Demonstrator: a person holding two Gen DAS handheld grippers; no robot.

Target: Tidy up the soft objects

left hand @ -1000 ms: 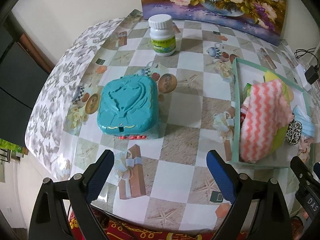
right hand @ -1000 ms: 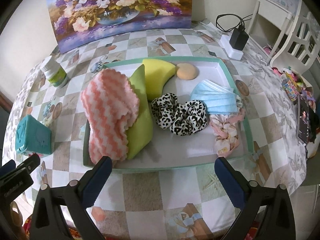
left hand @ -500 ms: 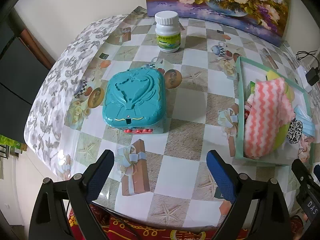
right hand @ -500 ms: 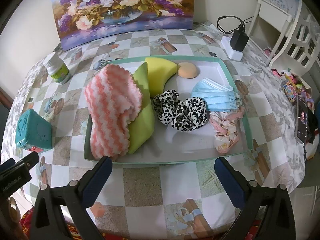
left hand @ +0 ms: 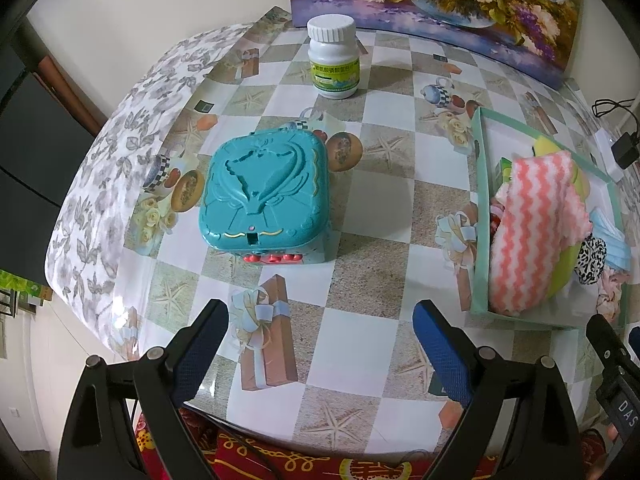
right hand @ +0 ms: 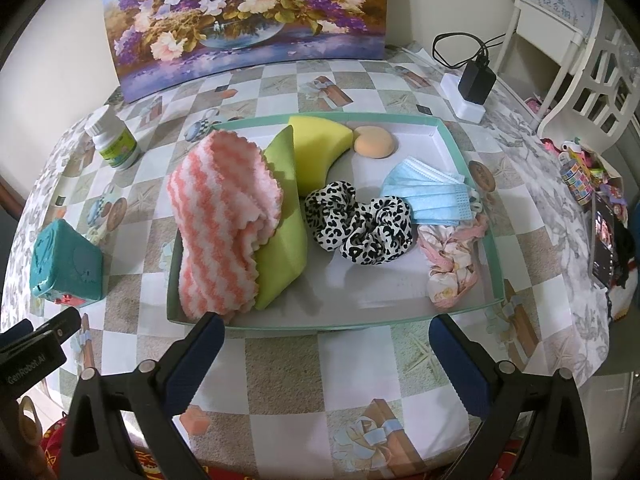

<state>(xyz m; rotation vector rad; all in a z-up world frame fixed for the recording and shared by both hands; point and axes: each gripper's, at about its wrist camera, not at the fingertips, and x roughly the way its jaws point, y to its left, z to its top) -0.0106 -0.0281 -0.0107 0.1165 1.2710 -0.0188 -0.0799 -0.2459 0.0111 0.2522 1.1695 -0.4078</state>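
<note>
Right wrist only: leopard scrunchie unobscured.

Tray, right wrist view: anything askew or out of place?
Mostly tidy. The pink striped cloth is heaped on the green sponge, which tilts against the tray's left wall. Nothing spilled or damaged.

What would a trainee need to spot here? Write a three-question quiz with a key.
1. True or false: the leopard-print scrunchie lies inside the shallow tray.
2. Which item lies over the green sponge? A) blue face mask B) pink striped cloth
3. Fill in: the teal plastic case has its lid ____.

Key: 1 true; 2 B; 3 closed. Left gripper and right gripper are both open and empty.
</note>
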